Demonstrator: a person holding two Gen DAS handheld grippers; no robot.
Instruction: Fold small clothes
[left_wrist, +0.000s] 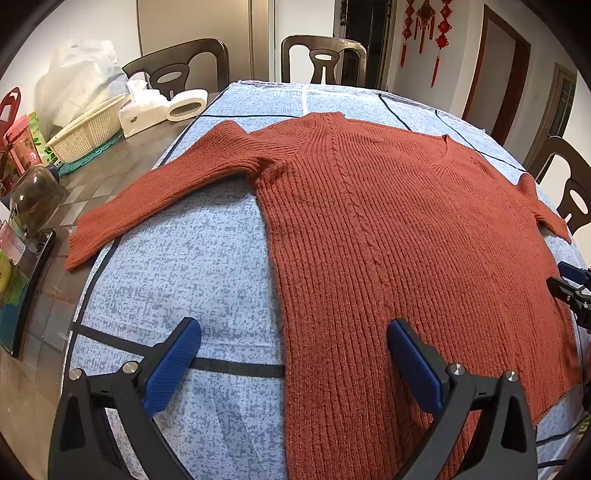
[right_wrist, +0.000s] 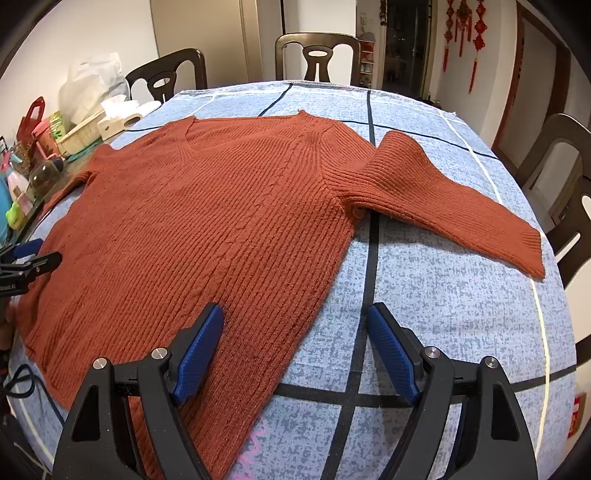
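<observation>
A rust-red ribbed knit sweater (left_wrist: 388, 229) lies flat and spread out on the blue tablecloth (left_wrist: 192, 266), neck away from me. Its left sleeve (left_wrist: 155, 192) stretches out to the left table edge. Its right sleeve (right_wrist: 443, 203) stretches out to the right. My left gripper (left_wrist: 293, 354) is open and empty, hovering over the sweater's lower left hem edge. My right gripper (right_wrist: 295, 343) is open and empty, hovering over the lower right hem edge of the sweater (right_wrist: 207, 229). Each gripper shows at the edge of the other's view.
Clutter stands along the left table edge: a woven basket (left_wrist: 88, 129), a tissue box (left_wrist: 144, 110), a tape roll (left_wrist: 186, 105), a jar (left_wrist: 33, 199) and bottles. Dark chairs (left_wrist: 323, 59) surround the table. A cable (right_wrist: 22, 380) lies at the near left.
</observation>
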